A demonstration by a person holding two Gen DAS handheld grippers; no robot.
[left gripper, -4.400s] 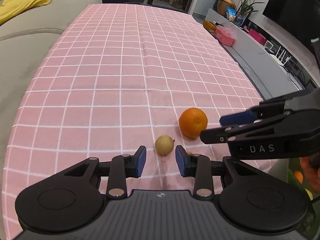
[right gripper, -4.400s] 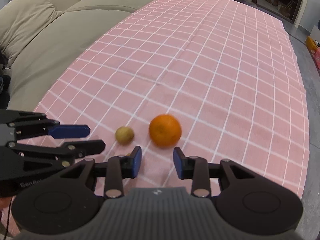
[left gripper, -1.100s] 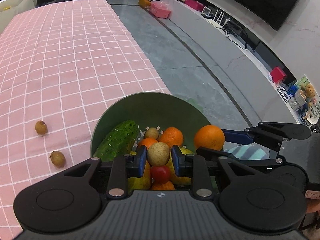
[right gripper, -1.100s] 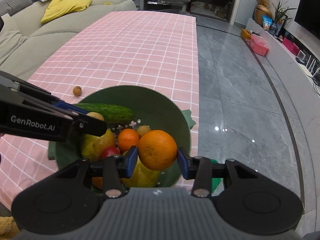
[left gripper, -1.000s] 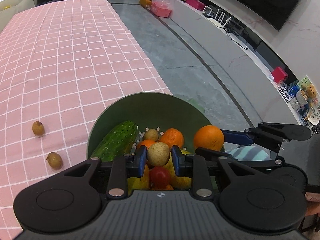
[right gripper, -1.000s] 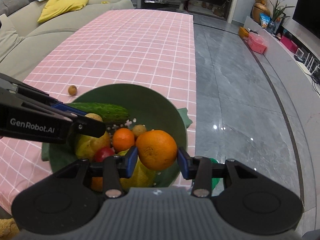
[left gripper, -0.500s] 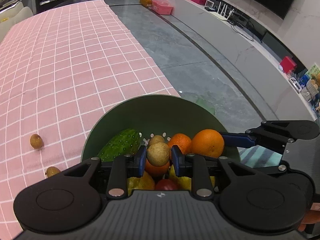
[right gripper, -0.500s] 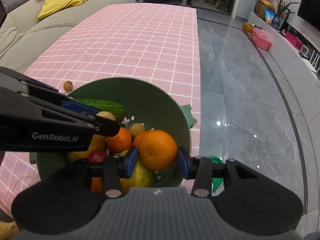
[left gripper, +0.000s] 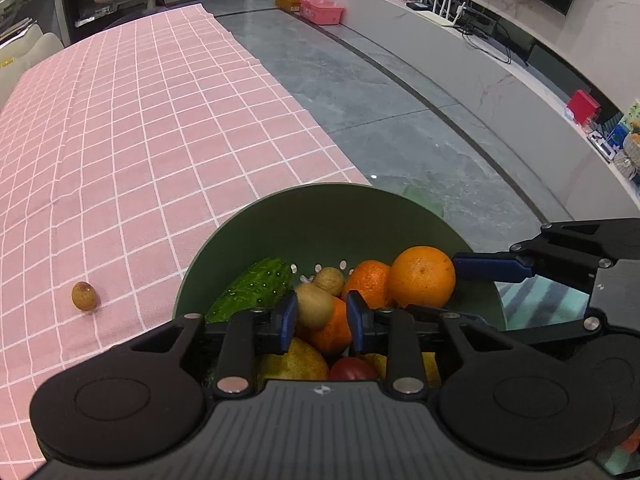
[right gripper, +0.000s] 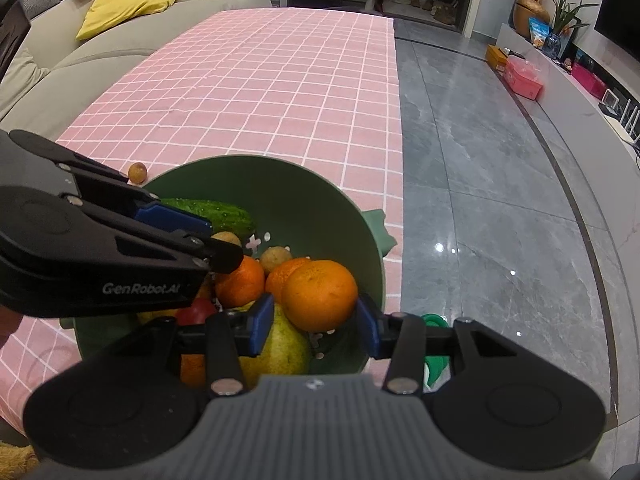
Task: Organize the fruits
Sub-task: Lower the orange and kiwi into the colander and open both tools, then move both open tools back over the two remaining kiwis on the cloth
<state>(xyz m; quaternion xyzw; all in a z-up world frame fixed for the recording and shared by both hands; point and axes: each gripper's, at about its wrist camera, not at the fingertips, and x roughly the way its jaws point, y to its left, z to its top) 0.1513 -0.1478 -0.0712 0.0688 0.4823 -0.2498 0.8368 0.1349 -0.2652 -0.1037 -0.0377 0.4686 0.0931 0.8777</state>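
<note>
While my left gripper (left gripper: 318,317) is open around the small brown fruit (left gripper: 314,311) and my right gripper (right gripper: 315,319) clamps the orange (right gripper: 321,295) over the bowl (left gripper: 320,216), I should lower both before releasing.

Left gripper (left gripper: 321,316) positioned over green bowl (left gripper: 280,216); small tan fruit (left gripper: 313,310) located between blue pads (left gripper: 289,315), contact unclear. Orange (left gripper: 422,277) clamped by right gripper (left gripper: 448,286). Cucumber (left gripper: 256,290) contained in bowl. Loose tan fruit (left gripper: 84,296) located on pink checked cloth (left gripper: 152,128).
</note>
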